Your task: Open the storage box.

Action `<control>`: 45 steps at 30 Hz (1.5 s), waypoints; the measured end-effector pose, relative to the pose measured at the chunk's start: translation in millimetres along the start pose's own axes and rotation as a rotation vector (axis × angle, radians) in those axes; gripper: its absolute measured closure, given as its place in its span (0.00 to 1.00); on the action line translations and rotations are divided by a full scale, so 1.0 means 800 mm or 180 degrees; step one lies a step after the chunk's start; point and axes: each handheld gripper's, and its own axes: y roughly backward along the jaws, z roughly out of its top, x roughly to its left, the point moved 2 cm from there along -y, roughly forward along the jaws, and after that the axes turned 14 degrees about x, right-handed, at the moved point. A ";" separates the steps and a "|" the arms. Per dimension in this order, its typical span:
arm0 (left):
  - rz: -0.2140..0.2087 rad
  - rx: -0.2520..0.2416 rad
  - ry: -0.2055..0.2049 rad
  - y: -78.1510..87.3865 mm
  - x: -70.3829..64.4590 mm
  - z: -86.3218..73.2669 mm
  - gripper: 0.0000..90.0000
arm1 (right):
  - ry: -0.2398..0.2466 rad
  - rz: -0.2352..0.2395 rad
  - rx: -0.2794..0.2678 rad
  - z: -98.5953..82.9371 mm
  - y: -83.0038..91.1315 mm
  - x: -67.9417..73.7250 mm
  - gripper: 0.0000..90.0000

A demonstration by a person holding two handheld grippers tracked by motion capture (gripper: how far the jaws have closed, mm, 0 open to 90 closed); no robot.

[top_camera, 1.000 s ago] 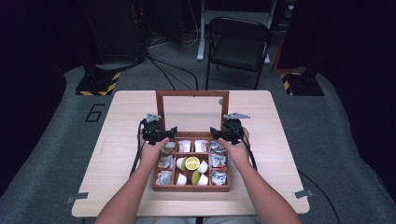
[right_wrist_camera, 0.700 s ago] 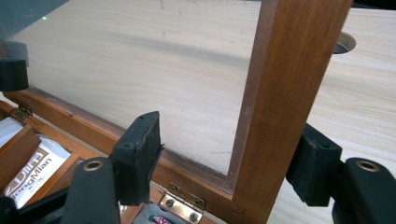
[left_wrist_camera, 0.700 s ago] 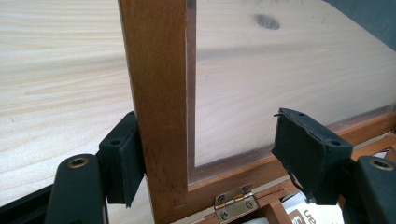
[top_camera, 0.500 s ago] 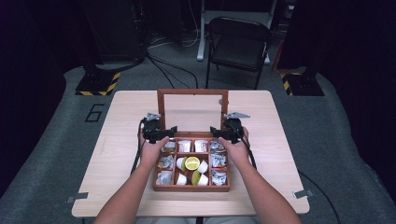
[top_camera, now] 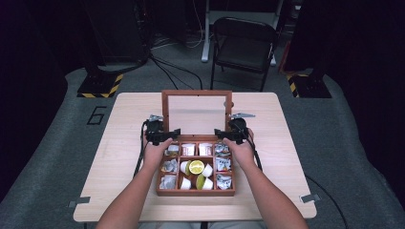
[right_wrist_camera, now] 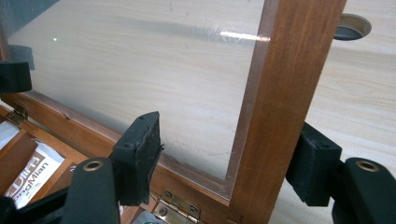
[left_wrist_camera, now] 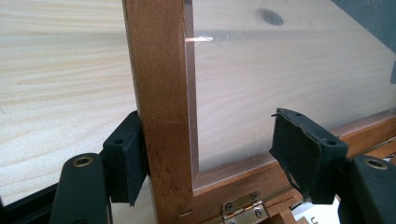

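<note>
A wooden box (top_camera: 196, 164) sat near the middle of the pale wooden table (top_camera: 95, 157), just in front of the person, with its lid (top_camera: 197, 113) raised behind the tray and leaning a little away from the person. The box was reddish-brown, divided into a grid of small compartments: the outer columns held crinkled silvery packets (top_camera: 222, 164), the back row flat white sachets (top_camera: 188, 149), and the middle cells small white cups (top_camera: 185, 167) and a cut lime (top_camera: 196, 166) showing its pale green face. The lid was a frame of the same warm wood around a clear pane, through which the tabletop grain showed; brass hinges (left_wrist_camera: 242, 208) joined it to the back edge of the tray. The left gripper (top_camera: 160, 134) straddled the lid's left upright (left_wrist_camera: 161, 112); in the left gripper view one pad touched the outer face of the wood while the other stood apart over the pane, so the jaws were spread rather than clamped. The right gripper (top_camera: 230, 133) straddled the right upright (right_wrist_camera: 280, 107) likewise, its jaws parted, one pad near the pane and one beside the frame's outer face. A hand (top_camera: 155, 151) backed each tool close to the tray's rear corners.
</note>
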 end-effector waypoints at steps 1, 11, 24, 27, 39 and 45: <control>-0.0006 -0.0010 0.0005 0.000 0.000 0.000 0.34 | -0.0011 -0.0008 -0.0001 0.000 0.000 0.000 0.37; -0.0056 0.0063 0.0091 -0.003 0.003 0.003 0.34 | -0.0117 0.0028 0.0026 0.002 -0.004 -0.002 0.36; -0.0120 0.0081 0.0135 -0.007 0.008 0.002 0.34 | -0.0177 0.0094 0.0071 0.003 -0.008 -0.007 0.36; -0.0126 0.0084 0.0144 -0.008 0.008 0.002 0.33 | -0.0202 0.0130 0.0084 0.003 -0.009 -0.008 0.36; -0.0171 0.0154 0.0244 -0.017 0.013 0.002 0.31 | -0.0348 0.0263 0.0138 0.002 -0.017 -0.017 0.36; -0.0233 0.0207 0.0304 -0.020 0.017 0.001 0.31 | -0.0428 0.0290 0.0186 0.001 -0.021 -0.019 0.35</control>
